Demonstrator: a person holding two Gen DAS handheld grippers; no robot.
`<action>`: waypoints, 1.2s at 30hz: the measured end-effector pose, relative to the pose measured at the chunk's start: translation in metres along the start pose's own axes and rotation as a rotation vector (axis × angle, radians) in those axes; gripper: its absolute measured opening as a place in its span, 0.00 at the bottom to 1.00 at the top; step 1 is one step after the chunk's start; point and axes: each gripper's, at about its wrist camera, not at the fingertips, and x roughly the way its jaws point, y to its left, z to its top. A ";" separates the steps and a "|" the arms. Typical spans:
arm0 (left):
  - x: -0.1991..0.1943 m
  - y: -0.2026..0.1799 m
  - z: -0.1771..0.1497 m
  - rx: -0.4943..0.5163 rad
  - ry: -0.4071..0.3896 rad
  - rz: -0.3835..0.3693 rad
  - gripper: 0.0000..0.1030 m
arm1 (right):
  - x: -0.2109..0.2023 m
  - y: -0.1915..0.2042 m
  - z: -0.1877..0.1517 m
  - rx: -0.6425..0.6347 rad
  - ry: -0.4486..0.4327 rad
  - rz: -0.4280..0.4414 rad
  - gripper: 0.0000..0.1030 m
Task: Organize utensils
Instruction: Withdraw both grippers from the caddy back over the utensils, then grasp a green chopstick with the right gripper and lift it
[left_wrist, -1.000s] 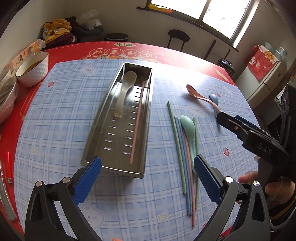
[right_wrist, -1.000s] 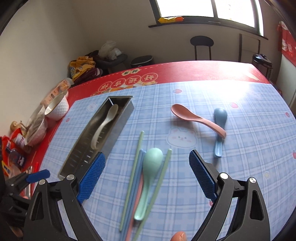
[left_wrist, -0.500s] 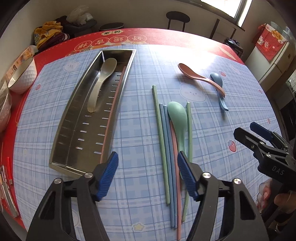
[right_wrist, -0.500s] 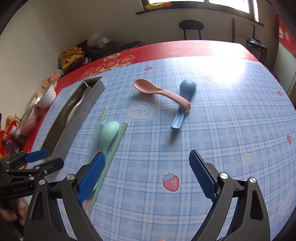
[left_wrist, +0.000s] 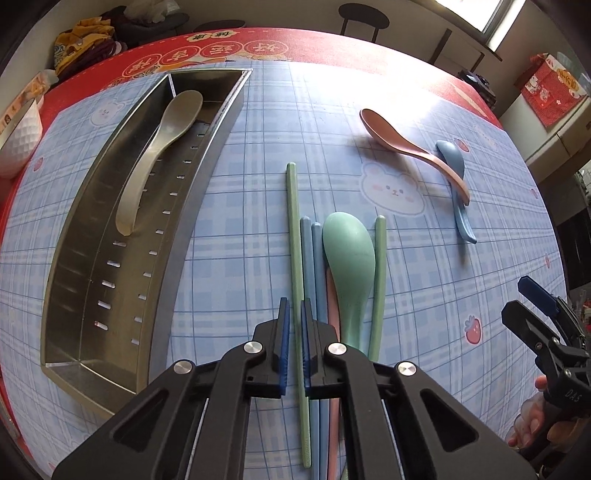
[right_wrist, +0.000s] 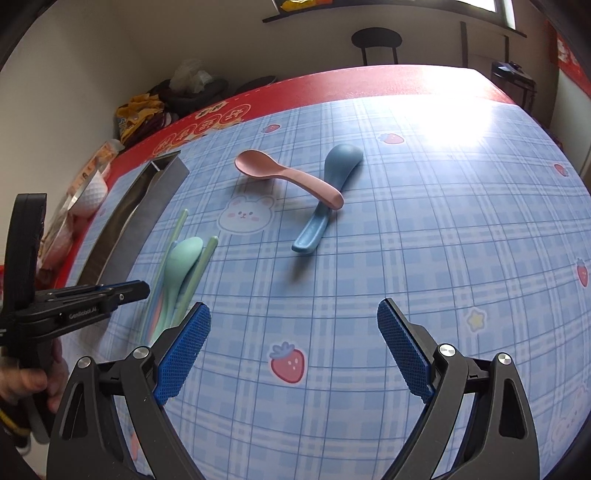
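Your left gripper (left_wrist: 292, 345) is clamped on the leftmost green chopstick (left_wrist: 294, 236), which runs straight up the frame; the tray (left_wrist: 207, 184) lies parallel at its left. Your right gripper (right_wrist: 291, 349) hangs apart.

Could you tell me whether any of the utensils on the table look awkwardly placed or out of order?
Yes: the pink spoon lies crossed over the blue spoon, its handle resting on it. The green spoon sits on top of the chopsticks.

Both wrist views look steeply down, close, sharing the green spoon (left_wrist: 349, 258)
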 end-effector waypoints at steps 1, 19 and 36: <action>0.002 0.000 0.001 0.005 0.004 -0.002 0.05 | 0.000 -0.001 0.000 0.002 0.000 0.000 0.86; 0.016 -0.007 0.023 0.077 -0.009 0.029 0.06 | 0.009 -0.004 0.001 0.044 0.017 -0.004 0.86; -0.003 0.010 -0.029 0.008 0.022 -0.057 0.06 | 0.054 0.063 0.016 -0.164 0.080 0.064 0.83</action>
